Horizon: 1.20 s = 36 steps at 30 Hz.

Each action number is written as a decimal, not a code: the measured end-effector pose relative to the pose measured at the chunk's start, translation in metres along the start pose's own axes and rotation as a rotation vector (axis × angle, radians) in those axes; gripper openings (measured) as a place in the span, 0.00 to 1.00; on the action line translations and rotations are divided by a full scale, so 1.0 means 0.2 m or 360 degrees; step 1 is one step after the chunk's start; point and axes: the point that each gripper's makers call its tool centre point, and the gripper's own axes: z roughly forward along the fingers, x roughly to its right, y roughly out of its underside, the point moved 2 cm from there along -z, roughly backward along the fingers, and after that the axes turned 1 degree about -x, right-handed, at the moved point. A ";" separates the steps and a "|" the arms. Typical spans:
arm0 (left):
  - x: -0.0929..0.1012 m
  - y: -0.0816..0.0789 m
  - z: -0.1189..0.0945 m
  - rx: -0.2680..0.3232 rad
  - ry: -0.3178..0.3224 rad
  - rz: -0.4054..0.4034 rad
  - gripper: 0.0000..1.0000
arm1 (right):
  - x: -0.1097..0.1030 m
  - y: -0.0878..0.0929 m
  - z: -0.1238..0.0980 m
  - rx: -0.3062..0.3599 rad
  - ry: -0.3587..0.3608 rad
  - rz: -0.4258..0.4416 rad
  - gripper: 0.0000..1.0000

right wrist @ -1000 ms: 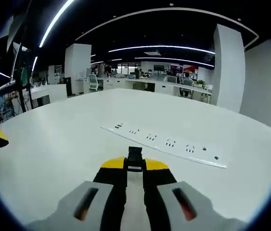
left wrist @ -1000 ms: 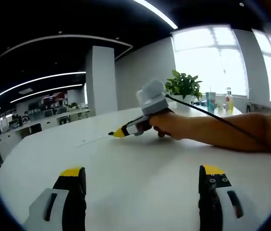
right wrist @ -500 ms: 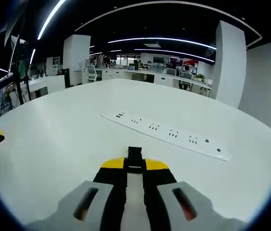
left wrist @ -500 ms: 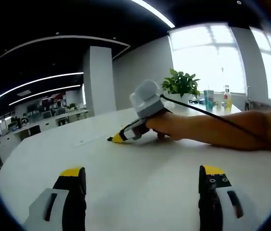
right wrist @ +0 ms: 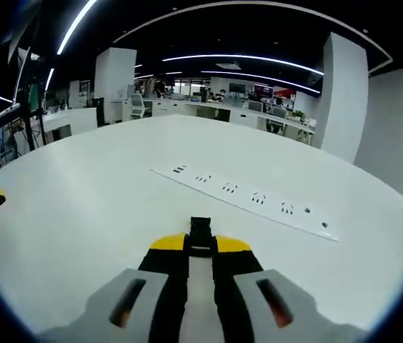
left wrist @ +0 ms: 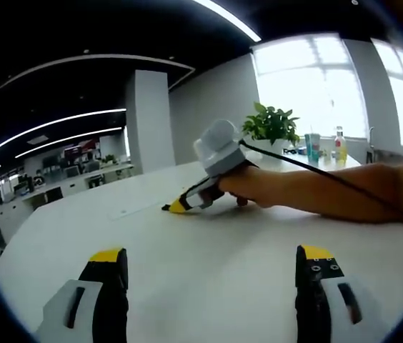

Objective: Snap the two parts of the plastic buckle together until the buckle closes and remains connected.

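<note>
The right gripper (right wrist: 200,251) is pinching one black buckle part (right wrist: 200,233) between pressed-together fingers, while the left gripper (left wrist: 212,266) is hovering spread and empty over the white surface (left wrist: 209,236). That shallow tip grip risks the part twisting loose during mating.

Seen from the left, the right gripper (left wrist: 167,208) has been drawn a little nearer the plant (left wrist: 271,127), its rear raised; the buckle part (right wrist: 200,234) is kept clamped

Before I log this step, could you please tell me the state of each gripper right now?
Left gripper: open, holding nothing.
Right gripper: shut on a small black plastic buckle part.
</note>
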 end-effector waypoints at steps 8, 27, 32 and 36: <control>-0.01 0.00 0.00 -0.0006 -0.0014 0.0020 0.98 | -0.01 0.00 0.00 0.0001 -0.0012 -0.0010 0.10; 0.01 0.02 0.02 -0.0027 0.0007 0.0029 0.98 | -0.05 -0.04 -0.02 0.0097 0.0004 -0.0055 0.71; 0.01 0.03 0.02 -0.0031 0.0007 0.0027 0.99 | -0.07 -0.07 -0.03 0.0160 -0.0034 -0.0040 1.00; 0.01 0.03 0.02 -0.0034 0.0007 0.0026 0.99 | -0.06 -0.10 -0.03 0.0198 -0.0045 -0.0025 1.00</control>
